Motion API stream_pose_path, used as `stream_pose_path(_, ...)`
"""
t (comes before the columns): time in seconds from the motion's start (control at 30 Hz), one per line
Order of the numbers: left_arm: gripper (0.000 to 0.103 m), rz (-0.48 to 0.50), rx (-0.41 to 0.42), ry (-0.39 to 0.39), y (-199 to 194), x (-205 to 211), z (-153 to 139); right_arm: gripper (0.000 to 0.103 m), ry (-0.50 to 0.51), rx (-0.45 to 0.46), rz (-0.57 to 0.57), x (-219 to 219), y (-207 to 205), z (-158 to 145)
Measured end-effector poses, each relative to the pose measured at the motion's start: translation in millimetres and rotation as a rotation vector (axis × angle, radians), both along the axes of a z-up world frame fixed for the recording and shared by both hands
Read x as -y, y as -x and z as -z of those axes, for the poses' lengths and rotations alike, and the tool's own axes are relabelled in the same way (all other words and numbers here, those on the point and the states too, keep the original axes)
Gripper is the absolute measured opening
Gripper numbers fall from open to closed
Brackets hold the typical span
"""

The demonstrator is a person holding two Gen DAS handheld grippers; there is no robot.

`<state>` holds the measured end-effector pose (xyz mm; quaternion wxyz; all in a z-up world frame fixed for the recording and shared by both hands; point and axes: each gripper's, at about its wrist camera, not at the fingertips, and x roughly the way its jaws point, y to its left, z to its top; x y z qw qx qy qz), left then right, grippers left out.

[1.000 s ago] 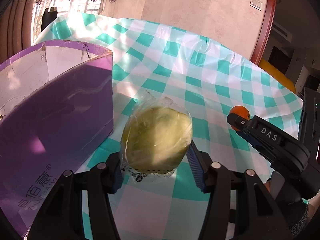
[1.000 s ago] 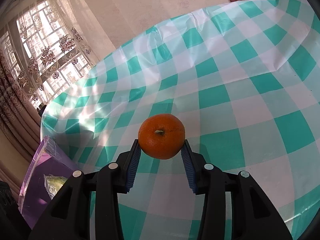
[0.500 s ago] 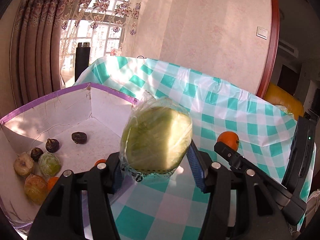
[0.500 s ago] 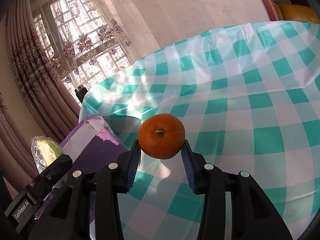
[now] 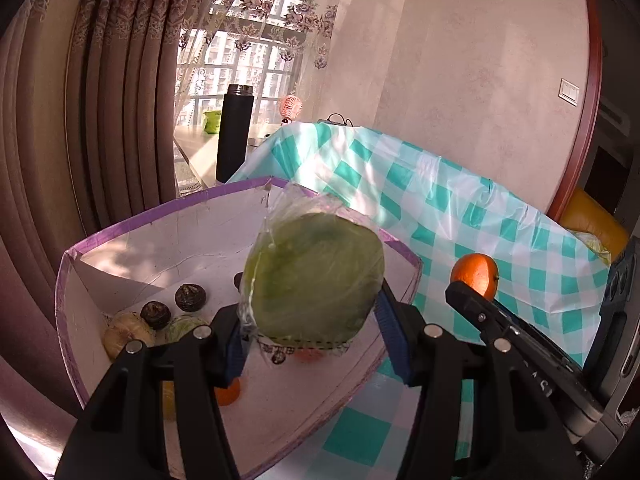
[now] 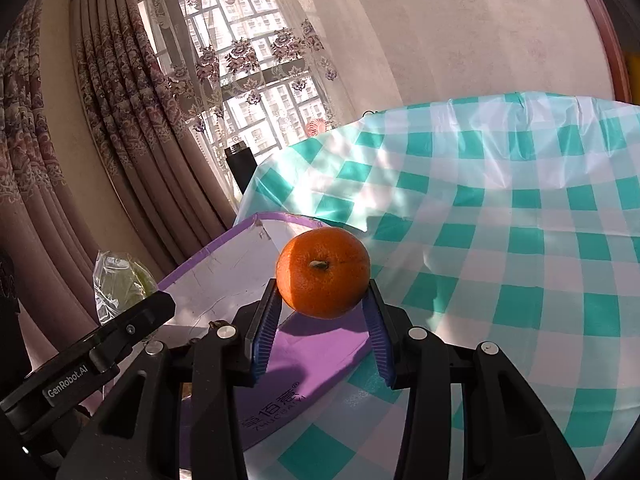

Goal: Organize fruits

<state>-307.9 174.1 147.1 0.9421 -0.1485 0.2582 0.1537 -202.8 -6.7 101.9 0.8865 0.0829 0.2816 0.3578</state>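
Observation:
My left gripper [image 5: 312, 332] is shut on a green fruit wrapped in clear plastic [image 5: 316, 276] and holds it above the open purple box [image 5: 160, 216]. The box holds several fruits: dark round ones [image 5: 191, 297], a yellowish one [image 5: 128, 330] and an orange one [image 5: 228, 394]. My right gripper [image 6: 322, 316] is shut on an orange [image 6: 323, 272], held above the box's near purple wall [image 6: 312, 344]. The orange also shows in the left wrist view [image 5: 476, 274], right of the box. The wrapped fruit shows in the right wrist view [image 6: 120, 280] at left.
The table wears a teal and white checked cloth [image 6: 500, 240]. A black bottle [image 5: 235, 132] stands on a ledge behind the box by the window. Curtains hang at left. A yellow cushion [image 5: 592, 220] lies at the far right.
Both grippers have risen and moved left toward the box. The left gripper now holds the wrapped fruit over the box's inside; the right holds the orange over the box's near wall.

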Motion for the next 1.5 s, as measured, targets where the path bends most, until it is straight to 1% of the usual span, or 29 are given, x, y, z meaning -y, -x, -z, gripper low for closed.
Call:
stream_pose_path(0.03, 0.056, -0.012, -0.013, 0.000, 0.9, -7.6, -0.9, 0.042, 0.024, 0.008, -0.014, -9.7, 2.3, -1.9)
stream_pose_path(0.1, 0.056, -0.047, -0.046, -0.028, 2.3, -21.5, -2.6, 0.042, 0.089, 0.023, -0.037, -30.3, 5.6, -4.4)
stream_pose_path(0.17, 0.056, -0.069, -0.085, -0.055, 3.0, -35.8, -2.9, 0.042, 0.159, 0.019, -0.067, -50.7, 7.3, -4.6)
stream_pose_path(0.27, 0.056, -0.089, -0.147, -0.073, 1.1, -54.6, 0.7, 0.042, 0.273, 0.017, -0.100, -80.5, 9.1, -2.4)
stream_pose_path(0.4, 0.057, -0.098, -0.213, -0.046, -1.8, -79.3, 11.2, 0.042, 0.432, 0.051, -0.150, -115.4, 13.2, 1.8)
stream_pose_path(0.53, 0.058, -0.102, -0.255, -0.015, -5.2, -97.1, 19.6, 0.042, 0.570, 0.015, -0.206, -143.8, 11.6, 14.1)
stream_pose_path(0.57, 0.060, -0.100, -0.277, -0.015, -7.7, -100.1, 21.7, 0.042, 0.593, 0.005, -0.208, -148.5, 10.1, 17.9)
stream_pose_path(0.63, 0.069, -0.095, -0.319, -0.002, -12.5, -107.0, 26.3, 0.043, 0.630, -0.007, -0.198, -154.3, 9.5, 22.7)
stream_pose_path(0.67, 0.081, -0.096, -0.322, 0.003, -13.7, -110.2, 26.9, 0.043, 0.654, -0.018, -0.203, -158.1, 8.9, 25.7)
stream_pose_path(0.7, 0.087, -0.104, -0.316, 0.006, -13.6, -113.0, 26.1, 0.047, 0.670, -0.027, -0.208, -160.3, 8.8, 27.8)
stream_pose_path(0.73, 0.089, -0.112, -0.312, 0.010, -13.4, -115.1, 24.8, 0.052, 0.676, -0.025, -0.211, -161.7, 9.9, 28.0)
stream_pose_path(0.77, 0.095, -0.118, -0.316, 0.015, -14.1, -117.4, 23.8, 0.070, 0.683, -0.023, -0.212, -162.8, 10.7, 27.3)
stream_pose_path(0.8, 0.101, -0.121, -0.326, 0.019, -15.5, -119.2, 23.3, 0.084, 0.692, -0.025, -0.214, -163.7, 10.9, 26.6)
stream_pose_path(0.83, 0.101, -0.121, -0.339, 0.023, -17.1, -121.3, 23.5, 0.086, 0.691, -0.026, -0.215, -164.4, 11.1, 24.6)
stream_pose_path(0.93, 0.101, -0.100, -0.387, 0.047, -25.1, -125.2, 27.4, 0.086, 0.678, -0.062, -0.211, -164.0, 6.8, 20.3)
stream_pose_path(1.0, 0.101, -0.071, -0.425, 0.076, -30.4, -126.0, 35.4, 0.086, 0.724, -0.101, -0.212, -168.4, 5.0, 25.1)
stream_pose_path(1.07, 0.101, -0.060, -0.458, 0.090, -35.0, -126.5, 43.8, 0.086, 0.772, -0.118, -0.201, -172.3, 4.1, 30.0)
stream_pose_path(1.13, 0.101, -0.059, -0.499, 0.102, -38.5, -128.7, 49.1, 0.086, 0.780, -0.128, -0.208, -174.2, 5.1, 32.5)
stream_pose_path(1.23, 0.101, -0.059, -0.510, 0.123, -39.1, -132.0, 52.8, 0.086, 0.796, -0.134, -0.219, -175.6, 5.1, 34.2)
stream_pose_path(1.37, 0.101, -0.042, -0.512, 0.171, -38.8, -136.3, 58.5, 0.086, 0.773, -0.154, -0.230, -173.2, 3.6, 31.0)
stream_pose_path(1.5, 0.101, -0.036, -0.513, 0.196, -37.4, -137.7, 61.9, 0.086, 0.765, -0.159, -0.236, -173.0, 2.4, 31.6)
